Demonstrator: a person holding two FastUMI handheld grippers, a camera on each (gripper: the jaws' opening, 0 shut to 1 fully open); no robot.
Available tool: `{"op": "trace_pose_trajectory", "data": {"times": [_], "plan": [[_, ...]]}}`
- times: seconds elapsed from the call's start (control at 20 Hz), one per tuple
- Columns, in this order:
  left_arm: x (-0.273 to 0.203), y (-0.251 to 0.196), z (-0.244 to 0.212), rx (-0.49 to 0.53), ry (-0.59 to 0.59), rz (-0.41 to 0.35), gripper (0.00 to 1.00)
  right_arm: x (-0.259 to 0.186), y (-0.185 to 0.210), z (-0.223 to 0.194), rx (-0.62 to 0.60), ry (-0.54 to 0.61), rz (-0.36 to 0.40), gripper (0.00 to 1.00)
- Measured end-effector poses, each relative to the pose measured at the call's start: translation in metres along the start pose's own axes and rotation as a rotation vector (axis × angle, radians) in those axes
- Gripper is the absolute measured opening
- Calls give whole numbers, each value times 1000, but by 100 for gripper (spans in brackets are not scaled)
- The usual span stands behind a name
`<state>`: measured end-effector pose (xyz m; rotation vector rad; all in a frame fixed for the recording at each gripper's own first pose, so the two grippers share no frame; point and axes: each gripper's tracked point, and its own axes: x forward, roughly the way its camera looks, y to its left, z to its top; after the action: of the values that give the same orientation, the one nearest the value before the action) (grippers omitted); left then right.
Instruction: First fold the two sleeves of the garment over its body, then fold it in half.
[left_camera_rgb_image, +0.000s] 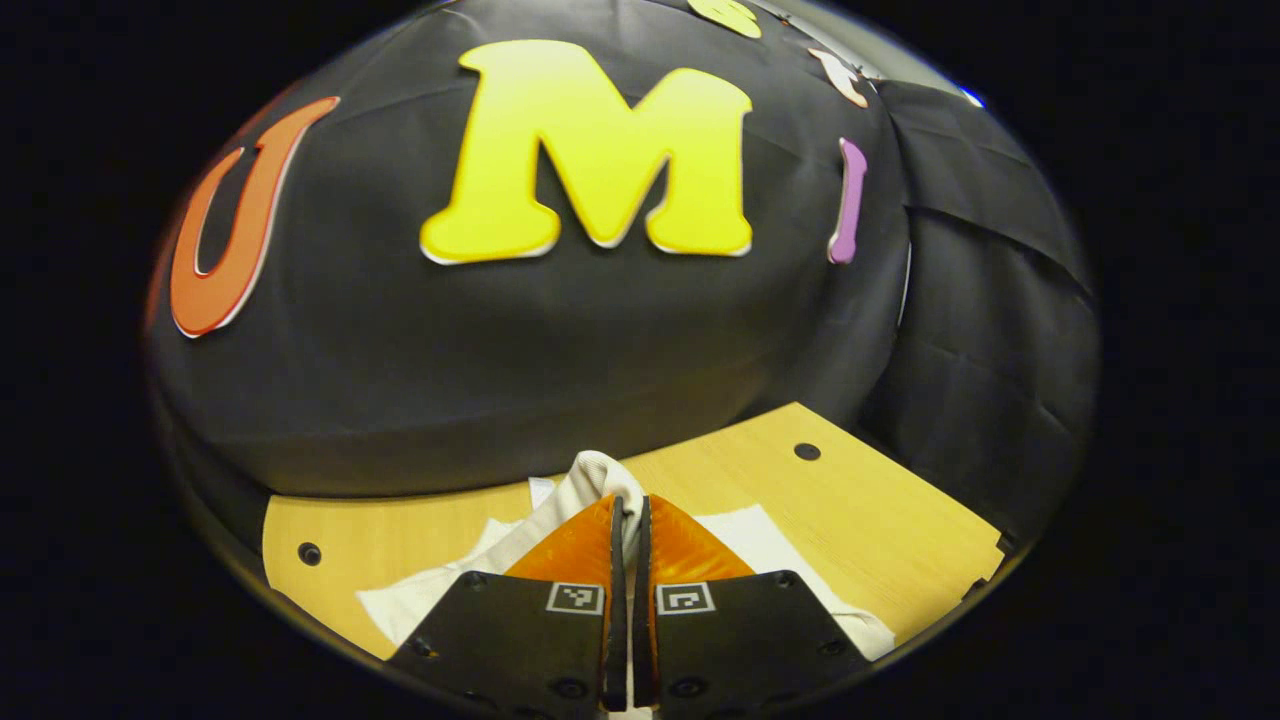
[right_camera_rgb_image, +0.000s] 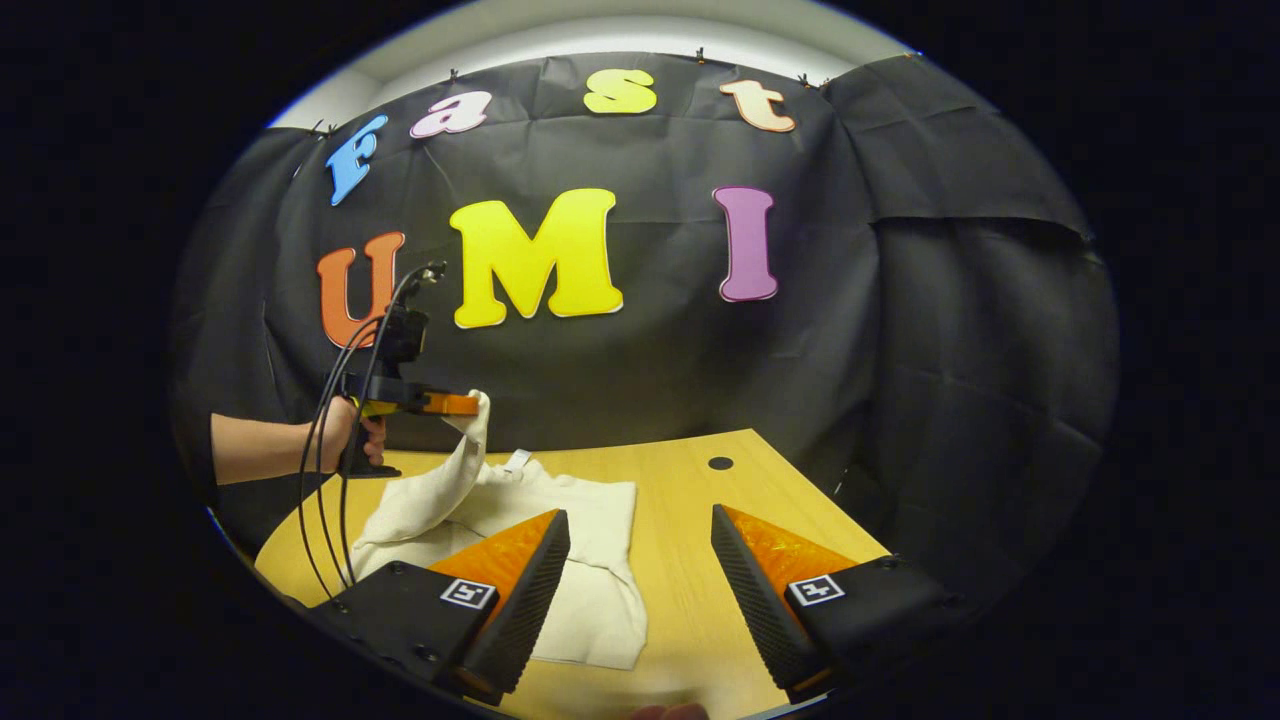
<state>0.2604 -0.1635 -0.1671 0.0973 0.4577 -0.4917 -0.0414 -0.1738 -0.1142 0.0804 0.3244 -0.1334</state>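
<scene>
Nearest the right gripper (right_camera_rgb_image: 640, 560), its fingers stand wide apart with nothing between them, hovering over the wooden table (right_camera_rgb_image: 700, 500) just off the garment's near edge. Beyond them the cream garment (right_camera_rgb_image: 590, 530) lies mostly flat on the table, its body spread and one sleeve (right_camera_rgb_image: 455, 470) drawn up off the cloth.

Farther off, at the left, a hand (right_camera_rgb_image: 345, 430) holds the left gripper (right_camera_rgb_image: 470, 403), and its fingers are pinched tight on the sleeve's end; in the left gripper view that gripper (left_camera_rgb_image: 628, 520) shows the fabric (left_camera_rgb_image: 595, 475) pressed between them.

To my eye the step in hand is the first sleeve fold. To do it well, I would carry the sleeve across in a low arc, keep it taut enough that it does not twist, lay it flat over the body, and let go only once it rests there. The idle gripper could pin the body if it starts to drag.

Count: one garment, one sleeve raised, two grippers, one table, two dark holes in the tabletop.
</scene>
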Motion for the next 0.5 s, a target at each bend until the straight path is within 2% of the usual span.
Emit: {"op": "trace_pose_trajectory", "data": {"times": [0.15, 0.3, 0.5], "plan": [[29, -45, -61, 66, 110, -13, 6, -5, -21, -7, -4, 20, -31, 90], [50, -80, -102, 73, 163, -24, 9, -11, -37, -12, -6, 41, -56, 90], [61, -109, -111, 28, 142, -51, 18, -15, -50, -16, -15, 58, -78, 89]]}}
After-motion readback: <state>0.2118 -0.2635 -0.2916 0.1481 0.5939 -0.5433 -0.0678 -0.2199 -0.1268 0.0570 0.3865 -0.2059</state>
